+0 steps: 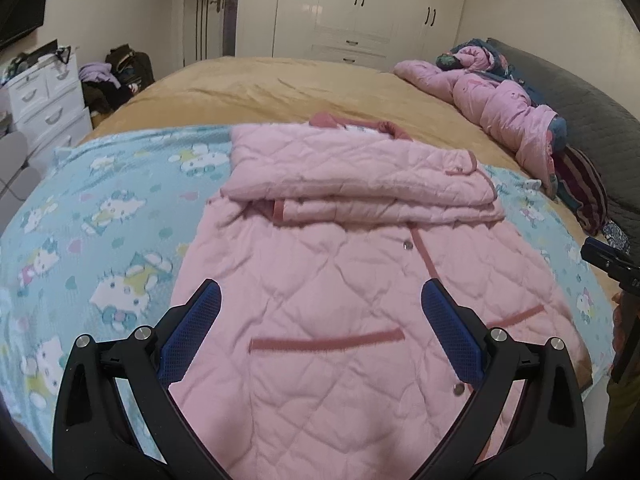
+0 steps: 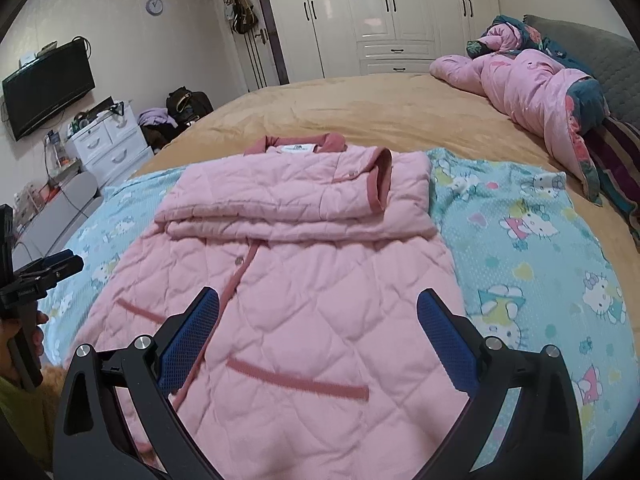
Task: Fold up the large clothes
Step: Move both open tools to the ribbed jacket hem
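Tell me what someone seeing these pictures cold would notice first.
A pink quilted jacket lies front-up in the middle of a blue cartoon-cat sheet, its sleeves folded across the chest. Both open grippers, left and right, hover above its lower half. A rumpled pink duvet sits at the far right.

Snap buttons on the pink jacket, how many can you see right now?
2 in the left wrist view: one snap button just below the folded sleeves, another snap near the hem. More may hide under the sleeves on the pink jacket.
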The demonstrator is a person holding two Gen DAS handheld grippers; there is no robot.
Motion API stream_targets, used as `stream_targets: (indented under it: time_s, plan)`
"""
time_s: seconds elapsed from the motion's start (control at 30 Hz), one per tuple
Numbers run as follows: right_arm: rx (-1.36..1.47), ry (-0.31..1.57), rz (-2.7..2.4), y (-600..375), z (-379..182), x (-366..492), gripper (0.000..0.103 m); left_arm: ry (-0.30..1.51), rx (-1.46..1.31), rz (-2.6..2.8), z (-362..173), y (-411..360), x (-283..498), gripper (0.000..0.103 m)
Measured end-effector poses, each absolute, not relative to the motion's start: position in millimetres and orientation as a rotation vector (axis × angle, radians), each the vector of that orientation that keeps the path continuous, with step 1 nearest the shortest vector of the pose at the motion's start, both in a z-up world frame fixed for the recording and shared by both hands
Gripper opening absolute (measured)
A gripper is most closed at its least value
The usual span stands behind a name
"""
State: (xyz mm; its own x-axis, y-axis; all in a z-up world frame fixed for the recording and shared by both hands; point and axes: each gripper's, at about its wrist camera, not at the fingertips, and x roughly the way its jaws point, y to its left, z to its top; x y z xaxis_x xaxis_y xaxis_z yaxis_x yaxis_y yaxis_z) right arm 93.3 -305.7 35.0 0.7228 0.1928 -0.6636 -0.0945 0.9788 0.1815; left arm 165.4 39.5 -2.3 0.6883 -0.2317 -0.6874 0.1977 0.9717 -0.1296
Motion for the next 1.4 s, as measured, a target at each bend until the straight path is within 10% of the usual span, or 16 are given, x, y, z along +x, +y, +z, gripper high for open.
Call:
stream_targets:
  time_s: [1.4]
  plan:
    - [0.141, 0.947, 0.138, -336, -29, 19, 0.099, 1.052, -0.207, -0.137, -81, 144, 98, 0.094]
